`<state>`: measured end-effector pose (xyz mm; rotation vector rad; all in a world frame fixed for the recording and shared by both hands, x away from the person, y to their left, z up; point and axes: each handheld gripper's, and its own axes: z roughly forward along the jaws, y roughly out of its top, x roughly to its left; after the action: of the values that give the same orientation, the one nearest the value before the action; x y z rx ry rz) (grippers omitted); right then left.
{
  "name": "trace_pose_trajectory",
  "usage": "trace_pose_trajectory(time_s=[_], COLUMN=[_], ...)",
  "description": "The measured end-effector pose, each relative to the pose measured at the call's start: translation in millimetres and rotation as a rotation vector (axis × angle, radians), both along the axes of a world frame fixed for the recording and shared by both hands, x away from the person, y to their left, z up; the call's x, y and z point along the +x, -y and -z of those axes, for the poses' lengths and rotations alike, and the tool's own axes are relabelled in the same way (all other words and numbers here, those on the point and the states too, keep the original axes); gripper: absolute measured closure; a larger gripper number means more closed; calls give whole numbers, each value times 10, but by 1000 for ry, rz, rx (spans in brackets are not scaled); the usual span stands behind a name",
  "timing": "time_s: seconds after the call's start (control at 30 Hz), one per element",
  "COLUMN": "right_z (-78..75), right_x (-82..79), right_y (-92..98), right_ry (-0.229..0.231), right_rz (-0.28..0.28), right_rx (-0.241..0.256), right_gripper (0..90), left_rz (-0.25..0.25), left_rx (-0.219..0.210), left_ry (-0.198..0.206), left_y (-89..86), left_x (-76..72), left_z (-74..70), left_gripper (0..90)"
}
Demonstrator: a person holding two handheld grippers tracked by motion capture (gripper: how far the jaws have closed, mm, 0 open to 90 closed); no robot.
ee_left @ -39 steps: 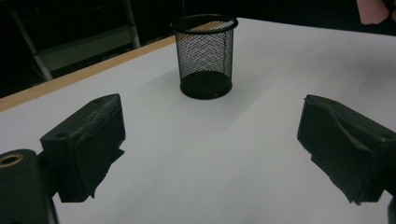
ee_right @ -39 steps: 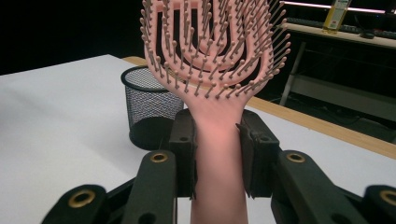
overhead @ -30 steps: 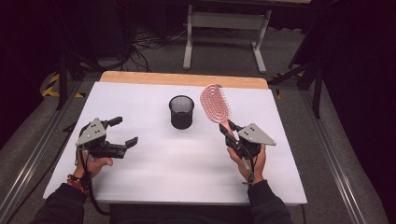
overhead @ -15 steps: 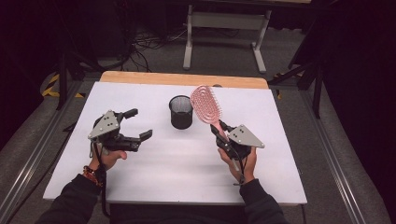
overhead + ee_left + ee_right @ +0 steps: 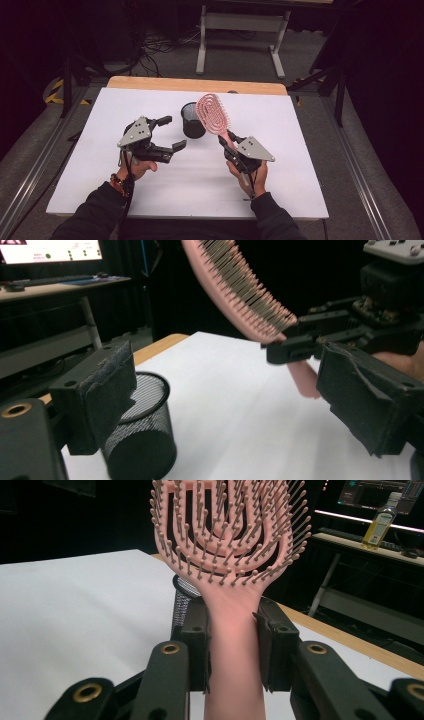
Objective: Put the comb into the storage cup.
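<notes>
A pink vented hairbrush (image 5: 214, 115) stands tilted in the air, its handle clamped in my right gripper (image 5: 231, 146); the right gripper view shows both pads pressed on the handle (image 5: 234, 630). Its head leans over a black mesh cup (image 5: 192, 120) standing upright at mid-table. My left gripper (image 5: 172, 134) hovers just left of the cup, jaws wide apart and empty. In the left gripper view the cup (image 5: 142, 435) sits by the left jaw and the brush (image 5: 240, 290) arcs overhead, held by the other gripper (image 5: 300, 347).
A white sheet covers the table (image 5: 100, 115), with a wooden strip (image 5: 195, 85) along the far edge. A metal stand (image 5: 240, 30) and cables lie on the floor beyond. A bottle (image 5: 381, 520) stands on a far desk.
Both grippers have moved inward toward the cup. The right one carried the brush left, so its head now hangs beside the cup's rim. The left one has risen and come right.
</notes>
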<state>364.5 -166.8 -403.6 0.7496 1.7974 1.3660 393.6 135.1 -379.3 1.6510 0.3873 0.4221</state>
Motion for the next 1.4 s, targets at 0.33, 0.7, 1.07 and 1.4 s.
trace_pose_trajectory(time_s=[0.33, 0.7, 1.07, 1.4], right_z=[30, 90, 175, 242], right_x=[-25, -67, -121, -183], right_y=[-117, -242, -374, -495], right_ry=[0, 30, 71, 129], right_rz=[-20, -7, 5, 20], right_rx=[11, -15, -55, -118], right_gripper=[700, 699, 699, 700], left_rz=[36, 19, -37, -62], left_rx=[-50, -129, -159, -212], left_ry=[-23, -129, -147, -148], left_y=[237, 384, 437, 405], left_x=[-6, 71, 79, 81], left_z=[-40, -55, -34, -23], left_gripper=[135, 160, 260, 440])
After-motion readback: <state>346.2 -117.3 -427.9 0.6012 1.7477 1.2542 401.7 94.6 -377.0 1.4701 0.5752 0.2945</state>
